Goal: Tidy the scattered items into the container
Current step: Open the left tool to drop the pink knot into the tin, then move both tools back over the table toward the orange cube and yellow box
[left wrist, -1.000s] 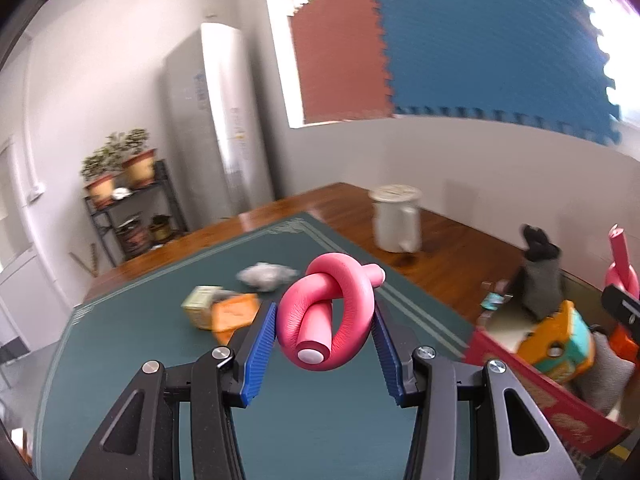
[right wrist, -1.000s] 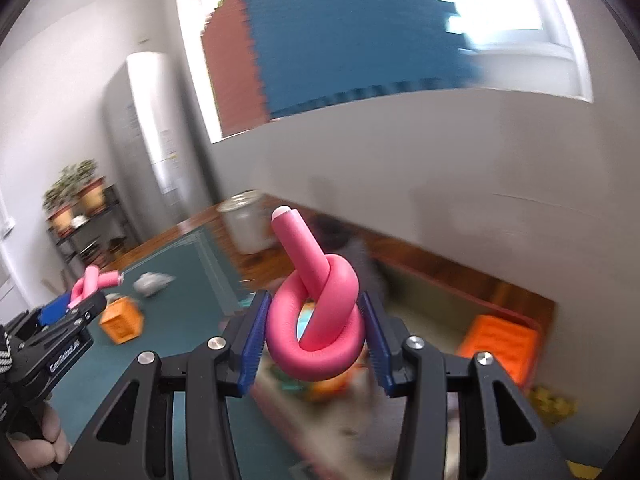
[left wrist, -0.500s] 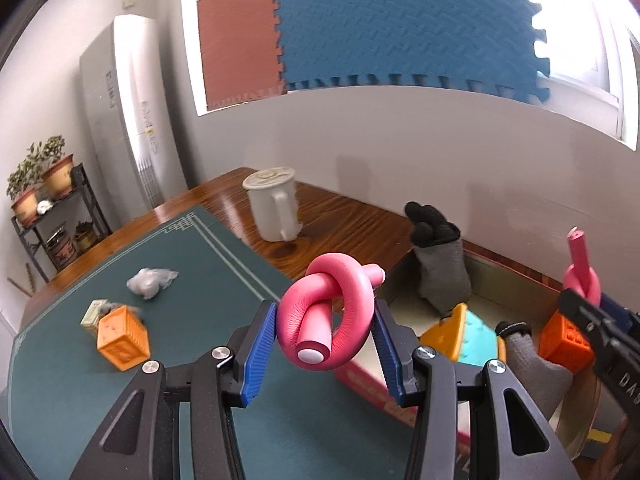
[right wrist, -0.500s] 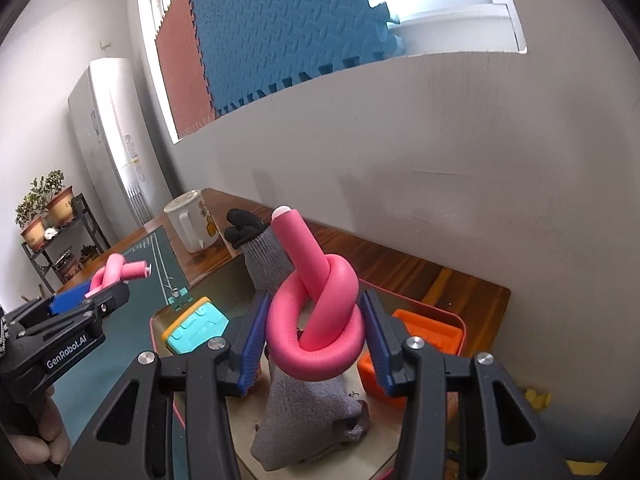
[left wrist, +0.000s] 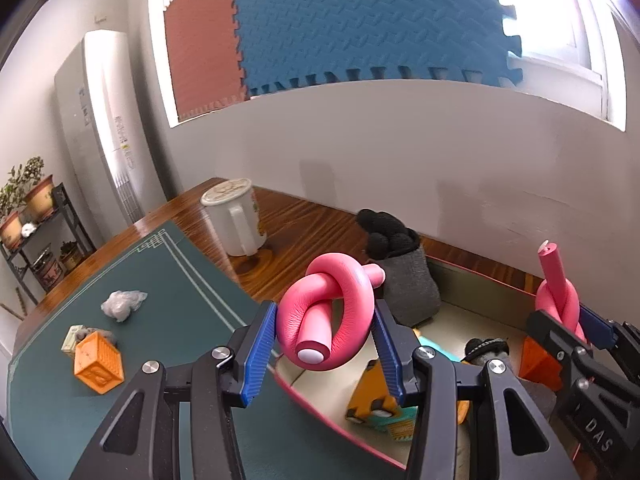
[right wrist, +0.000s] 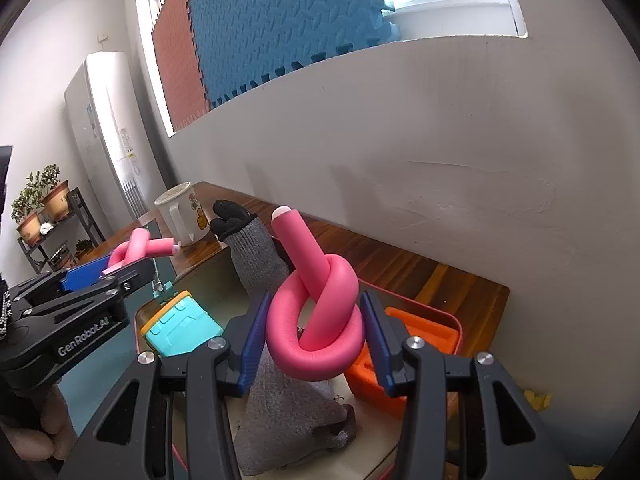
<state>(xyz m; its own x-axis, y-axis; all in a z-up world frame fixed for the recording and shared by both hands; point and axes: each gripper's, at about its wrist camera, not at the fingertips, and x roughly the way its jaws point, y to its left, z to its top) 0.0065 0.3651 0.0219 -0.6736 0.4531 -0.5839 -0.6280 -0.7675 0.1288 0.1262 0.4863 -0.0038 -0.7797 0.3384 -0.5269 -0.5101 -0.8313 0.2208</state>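
The left gripper [left wrist: 326, 344], clamped on its knotted pink foam roller [left wrist: 326, 316], has swung from the green mat to the red container's [left wrist: 320, 408] edge; the right gripper [right wrist: 314, 334] (gripping a second knotted roller [right wrist: 316, 312]) now hangs over it.

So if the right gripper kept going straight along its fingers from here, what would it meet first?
Probably the grey glove lying in the red container. The right gripper, shut on its pink knotted foam tube, points down over it, though depth is hard to judge.
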